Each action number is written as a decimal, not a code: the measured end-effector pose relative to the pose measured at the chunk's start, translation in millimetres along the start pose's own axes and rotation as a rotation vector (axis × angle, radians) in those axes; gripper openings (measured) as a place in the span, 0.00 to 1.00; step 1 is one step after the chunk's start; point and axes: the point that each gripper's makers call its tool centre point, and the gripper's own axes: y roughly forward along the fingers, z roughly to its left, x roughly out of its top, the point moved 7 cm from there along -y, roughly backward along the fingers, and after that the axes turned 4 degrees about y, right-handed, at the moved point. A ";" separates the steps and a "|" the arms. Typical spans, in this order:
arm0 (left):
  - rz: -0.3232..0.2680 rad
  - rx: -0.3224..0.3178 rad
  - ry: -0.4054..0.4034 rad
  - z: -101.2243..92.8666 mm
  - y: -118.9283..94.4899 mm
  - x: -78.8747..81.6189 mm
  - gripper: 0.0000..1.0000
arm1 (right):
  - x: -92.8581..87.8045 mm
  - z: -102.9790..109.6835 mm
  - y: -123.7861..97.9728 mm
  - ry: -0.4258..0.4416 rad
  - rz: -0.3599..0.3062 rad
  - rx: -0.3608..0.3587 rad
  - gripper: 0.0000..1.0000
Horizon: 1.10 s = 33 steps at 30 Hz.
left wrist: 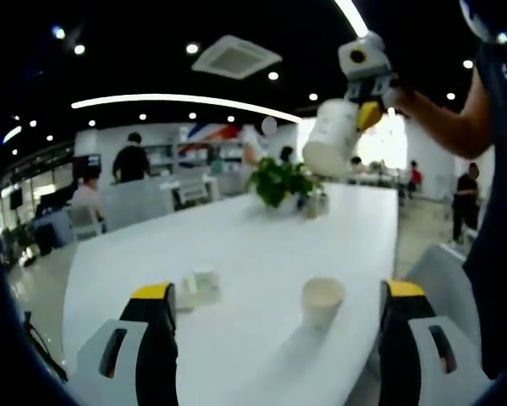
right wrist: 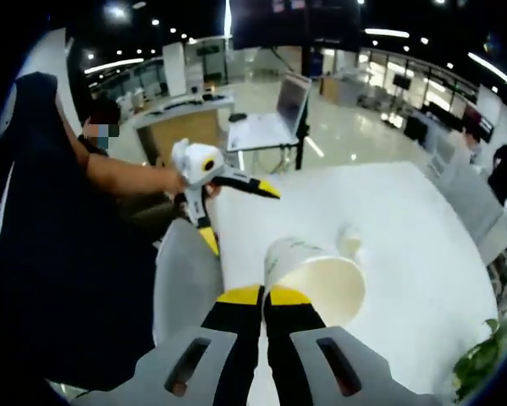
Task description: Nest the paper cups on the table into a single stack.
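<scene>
Long white worktop, smooth and matte, rounded at the near end; on it, in the left gripper view, an upright white paper cup, short and tapered with a rolled rim, mouth up, standing between the two jaws of the left gripper and a little ahead of them; jaws set wide apart, black with yellow tips on grey plastic bodies, nothing held; further left on the worktop, just ahead of the left jaw, a small pale item, blurred, perhaps another cup lying beside something flat, cannot tell; a leafy green plant near the far end. High in the same view, the right gripper raised well above the worktop, a bare forearm behind it, clamped on a held paper cup tilted with its mouth down and toward the camera. In the right gripper view, jaws of the right gripper closed narrow, pinching the rim of the held paper cup; cup on its side, open mouth facing right, cream inside, faint print on the outer wall; beyond it a smaller white cup on the worktop; left gripper at left, jaws spread, held out by a bare forearm over the worktop edge.
</scene>
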 end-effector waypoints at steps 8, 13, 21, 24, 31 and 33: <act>0.014 0.014 -0.018 2.7 -1.3 -2.2 0.99 | 4.2 -1.6 12.4 -0.023 0.229 0.032 0.00; 0.023 0.013 -0.006 -2.9 3.1 -5.6 0.99 | 0.4 -0.3 21.8 -0.056 0.395 0.037 0.00; 0.016 0.023 -0.009 -5.7 -3.2 -8.6 0.99 | 9.2 5.5 39.8 -0.054 0.524 0.069 0.00; 0.034 0.042 -0.035 -1.6 -6.2 -12.3 0.99 | 9.8 5.2 42.6 -0.152 0.587 0.086 0.00; 0.032 0.051 -0.032 -0.8 -5.6 -13.2 0.99 | 6.7 4.6 50.3 -0.131 0.622 0.060 0.00; 0.028 0.055 -0.036 -1.4 -5.2 -12.8 0.99 | 5.2 1.7 53.1 -0.129 0.626 0.051 0.00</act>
